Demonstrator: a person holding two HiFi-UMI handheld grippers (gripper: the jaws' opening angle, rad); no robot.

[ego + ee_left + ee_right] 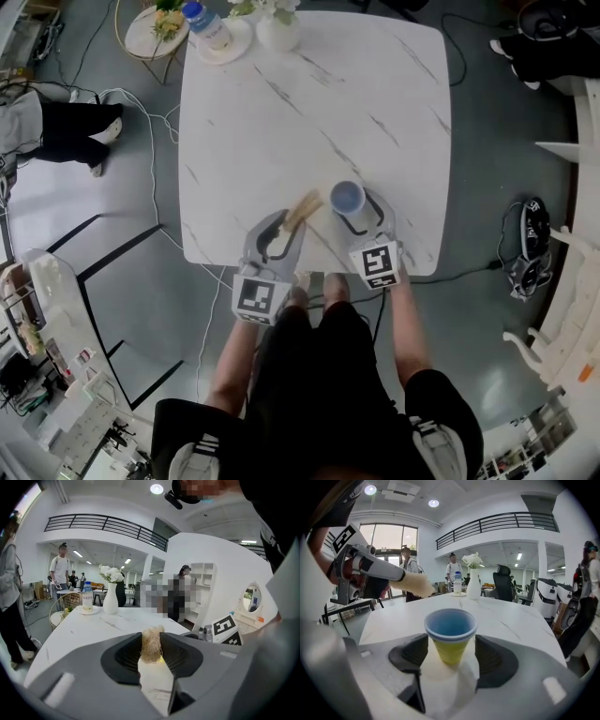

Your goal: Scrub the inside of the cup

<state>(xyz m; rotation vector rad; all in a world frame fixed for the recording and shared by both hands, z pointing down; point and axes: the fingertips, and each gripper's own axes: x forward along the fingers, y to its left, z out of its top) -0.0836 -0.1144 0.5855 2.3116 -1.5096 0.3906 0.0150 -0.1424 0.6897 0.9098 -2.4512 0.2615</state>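
Observation:
A yellow cup with a blue inside (347, 198) stands upright on the white marble table (319, 103), close to its near edge. My right gripper (364, 223) is open around the cup (451, 632); both pads stand a little off its sides. My left gripper (289, 225) is to the left of the cup and shut on a beige fibrous scrubber (306, 208), which sticks out past the jaws towards the cup. In the left gripper view the scrubber (151, 644) is pinched between the black pads. In the right gripper view the scrubber (415, 584) hangs above and left of the cup.
At the table's far edge stand a water bottle on a plate (208, 26) and a white vase with flowers (277, 33). A small round side table (150, 36) sits beyond the far left corner. Cables run over the floor, and people stand around the room.

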